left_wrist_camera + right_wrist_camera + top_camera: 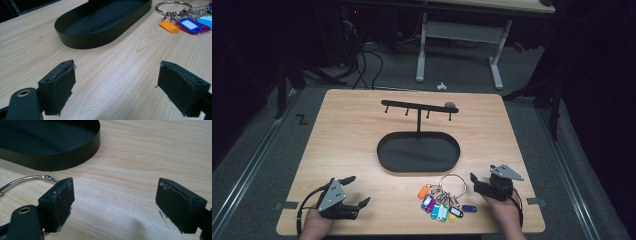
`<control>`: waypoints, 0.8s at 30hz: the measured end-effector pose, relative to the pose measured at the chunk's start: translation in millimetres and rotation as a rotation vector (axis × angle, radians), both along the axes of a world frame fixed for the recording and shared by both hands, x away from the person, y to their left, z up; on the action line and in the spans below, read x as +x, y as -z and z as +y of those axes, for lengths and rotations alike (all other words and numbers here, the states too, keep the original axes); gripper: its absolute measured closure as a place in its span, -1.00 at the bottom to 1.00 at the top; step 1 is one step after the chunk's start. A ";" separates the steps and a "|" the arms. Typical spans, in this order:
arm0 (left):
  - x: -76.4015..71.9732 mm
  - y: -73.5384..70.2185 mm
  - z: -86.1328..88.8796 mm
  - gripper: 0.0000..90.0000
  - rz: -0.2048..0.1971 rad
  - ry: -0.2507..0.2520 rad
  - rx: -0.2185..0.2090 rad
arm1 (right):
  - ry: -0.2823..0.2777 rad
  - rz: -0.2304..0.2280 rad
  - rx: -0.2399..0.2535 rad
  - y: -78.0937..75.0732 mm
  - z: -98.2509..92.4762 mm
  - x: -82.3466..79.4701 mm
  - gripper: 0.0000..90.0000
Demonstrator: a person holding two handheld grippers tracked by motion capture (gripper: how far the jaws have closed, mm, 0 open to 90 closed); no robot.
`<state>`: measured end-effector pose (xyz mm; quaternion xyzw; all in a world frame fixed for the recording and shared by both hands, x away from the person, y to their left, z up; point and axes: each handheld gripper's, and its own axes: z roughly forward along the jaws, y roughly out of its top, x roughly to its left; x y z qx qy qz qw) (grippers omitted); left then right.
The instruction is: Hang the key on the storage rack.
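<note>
A black oval tray [418, 152] lies mid-table, and a post rises from it to a hook bar [418, 107]. A large metal key ring [453, 181] with several coloured tags [439, 204] rests on the wood near the front edge, right of centre. My left gripper [360, 189] sits at the front left, open and empty; its view shows the tray wall [95, 37] ahead and the tags [190, 25] at upper right. My right gripper [479, 181] is open just right of the ring. Its left pad [58, 200] stands beside the ring's arc [27, 179], apart from it or barely touching.
The wooden table [347, 135] has bare wood to the left and right of the tray. A small grey object [450, 105] lies by the right end of the hook bar. Beyond the table stand a white desk frame [459, 45] and floor cables [362, 60].
</note>
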<state>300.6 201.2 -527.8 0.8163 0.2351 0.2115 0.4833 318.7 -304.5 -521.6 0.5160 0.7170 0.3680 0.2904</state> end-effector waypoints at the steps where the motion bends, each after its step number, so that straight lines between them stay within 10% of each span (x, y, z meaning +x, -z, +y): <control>1: 0.1 0.0 -0.1 -0.66 0.000 -0.001 0.000 | 0.000 0.001 0.000 0.1 0.0 -0.1 -0.65; 24: -0.2 0.0 0.1 -0.66 -0.001 0.001 0.001 | -0.066 -0.031 0.019 -7.2 7.4 -2.2 -0.61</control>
